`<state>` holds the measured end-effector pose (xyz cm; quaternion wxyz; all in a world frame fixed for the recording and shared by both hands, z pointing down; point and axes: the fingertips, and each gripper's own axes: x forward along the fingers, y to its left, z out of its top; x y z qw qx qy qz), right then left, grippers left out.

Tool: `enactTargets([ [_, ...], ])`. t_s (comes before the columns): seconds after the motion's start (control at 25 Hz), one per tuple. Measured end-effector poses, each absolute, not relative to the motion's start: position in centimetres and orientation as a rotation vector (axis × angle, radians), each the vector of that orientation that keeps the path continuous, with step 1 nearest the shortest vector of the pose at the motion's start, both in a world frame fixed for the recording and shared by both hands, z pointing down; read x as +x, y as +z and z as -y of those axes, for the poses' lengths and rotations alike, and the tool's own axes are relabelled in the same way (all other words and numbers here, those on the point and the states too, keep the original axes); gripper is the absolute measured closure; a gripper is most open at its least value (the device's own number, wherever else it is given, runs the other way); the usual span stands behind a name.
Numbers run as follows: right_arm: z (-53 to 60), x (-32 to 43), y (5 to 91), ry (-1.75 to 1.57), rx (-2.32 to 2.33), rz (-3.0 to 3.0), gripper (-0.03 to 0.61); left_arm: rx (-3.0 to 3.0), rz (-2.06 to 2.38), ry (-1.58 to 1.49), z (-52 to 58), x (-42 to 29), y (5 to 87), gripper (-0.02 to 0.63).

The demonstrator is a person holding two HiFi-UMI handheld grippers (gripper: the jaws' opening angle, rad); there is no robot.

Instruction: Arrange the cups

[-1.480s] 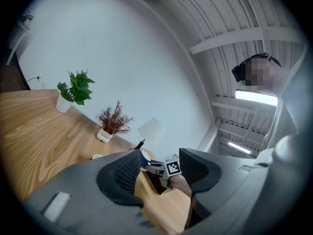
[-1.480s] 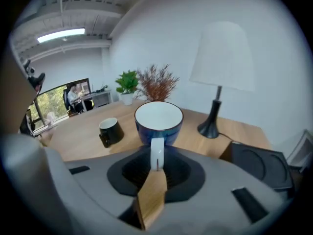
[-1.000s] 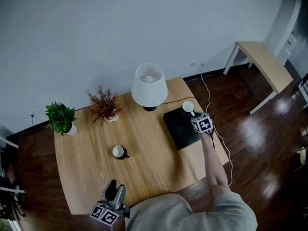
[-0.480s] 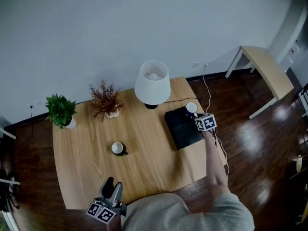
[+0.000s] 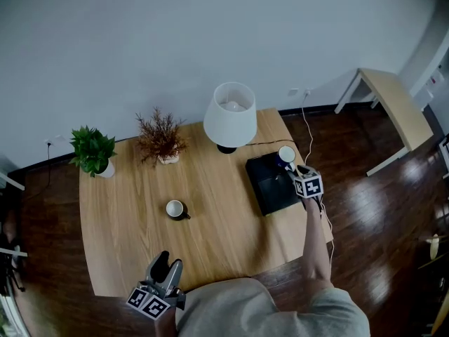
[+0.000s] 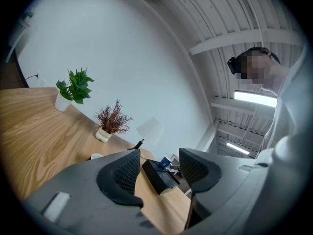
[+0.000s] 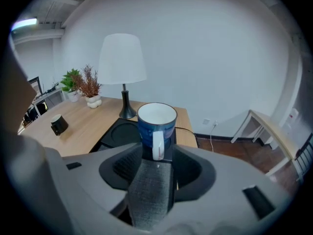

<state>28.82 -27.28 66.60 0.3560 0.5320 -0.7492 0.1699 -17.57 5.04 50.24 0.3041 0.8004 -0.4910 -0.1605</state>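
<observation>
I look down into a sparse, home-like office room: a wooden table (image 5: pixel 126 216) bears a white-shaded lamp (image 5: pixel 229 114) at 12 o'clock and a potted green plant (image 5: pixel 93 151) at 10 o'clock, with dark plank flooring (image 5: pixel 379 216) and a spare desk (image 5: pixel 396 107) at 2 o'clock.

Two cups (image 5: pixel 286 154), two plants (image 5: pixel 93 149), one lamp (image 5: pixel 230 114)

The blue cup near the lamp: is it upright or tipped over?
Upright: the blue cup stands on the black tray, its open mouth facing up and its white handle vertical.
</observation>
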Motion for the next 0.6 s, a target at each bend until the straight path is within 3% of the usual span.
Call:
enactTargets([
  [0.16,23.2,24.6,62.5,0.341,1.411,2.114,0.390,2.118,1.292,-0.419,-4.9,-17.3,50.4,0.371],
  [0.2,22.3,22.0,61.6,0.300,1.374,2.187,0.423,2.118,1.295,-0.420,-4.8,-17.3,50.3,0.371],
  [0.32,18.9,12.3,61.5,0.226,1.141,2.380,0.425,2.117,1.312,-0.435,-4.5,-17.3,49.9,0.368],
  [0.44,14.3,1.6,64.5,0.214,0.815,2.465,0.414,2.102,1.332,-0.433,-4.5,-17.7,49.9,0.294],
  [0.48,12.5,-1.6,65.8,0.219,0.713,2.470,0.378,2.092,1.339,-0.429,-4.7,-17.8,50.0,0.272],
  [0.6,8.6,-9.0,69.2,0.224,0.495,2.444,0.374,2.073,1.360,-0.424,-5.1,-18.4,50.2,0.236],
])
